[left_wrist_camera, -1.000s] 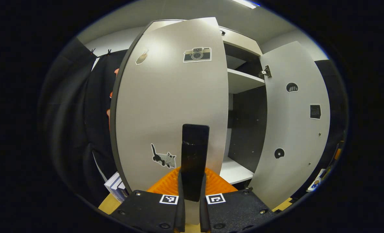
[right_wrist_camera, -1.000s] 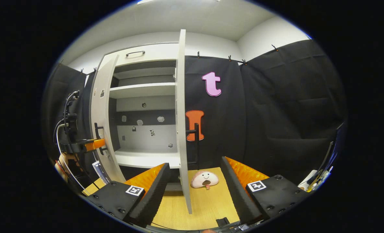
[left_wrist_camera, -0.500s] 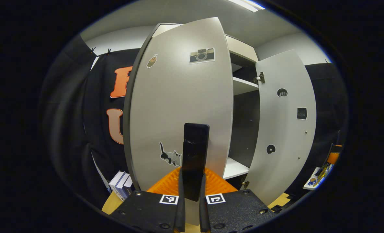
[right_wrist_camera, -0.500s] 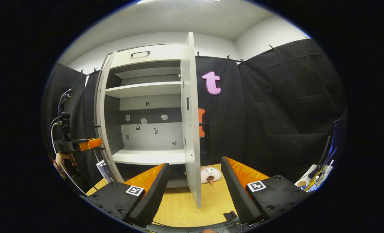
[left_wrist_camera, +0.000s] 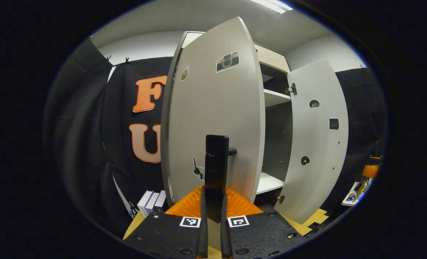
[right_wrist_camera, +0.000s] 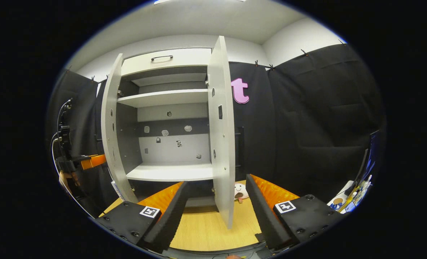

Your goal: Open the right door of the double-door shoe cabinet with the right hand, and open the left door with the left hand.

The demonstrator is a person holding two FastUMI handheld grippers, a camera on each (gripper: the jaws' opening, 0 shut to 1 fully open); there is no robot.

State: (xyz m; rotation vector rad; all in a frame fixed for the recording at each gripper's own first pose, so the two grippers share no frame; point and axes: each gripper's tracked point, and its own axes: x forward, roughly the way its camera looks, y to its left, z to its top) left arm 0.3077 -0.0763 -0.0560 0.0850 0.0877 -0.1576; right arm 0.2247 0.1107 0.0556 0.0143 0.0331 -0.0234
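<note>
In the left gripper view, books (left_wrist_camera: 151,202) stand at the lower left on the wooden floor (left_wrist_camera: 316,217). At centre frame the left door (left_wrist_camera: 213,115) stands swung well outward, its outer face carrying a camera sticker (left_wrist_camera: 227,61) near the top. The left gripper (left_wrist_camera: 212,216), at the bottom centre, has its fingers drawn narrow around the door's black handle (left_wrist_camera: 217,169), which rises between them; both fingers appear to press on it. To the right, the right door (left_wrist_camera: 318,144) hangs open, its inner face and hinges visible, with a shelf (left_wrist_camera: 276,97) showing between the two doors.

In the right gripper view, the left gripper (right_wrist_camera: 91,161) appears at the left edge beside the left door (right_wrist_camera: 109,122). The cabinet (right_wrist_camera: 170,126) interior lies exposed at centre. The right door (right_wrist_camera: 222,129) stands edge-on just right of centre. The right gripper (right_wrist_camera: 215,201), at the bottom, is spread wide and holds nothing; the door's lower edge lies between its fingers in the picture, apart from both. A plush toy (right_wrist_camera: 239,190) sits on the floor behind the door.

Judged from these positions, both doors are open; only releasing the left handle appears to remain.
</note>
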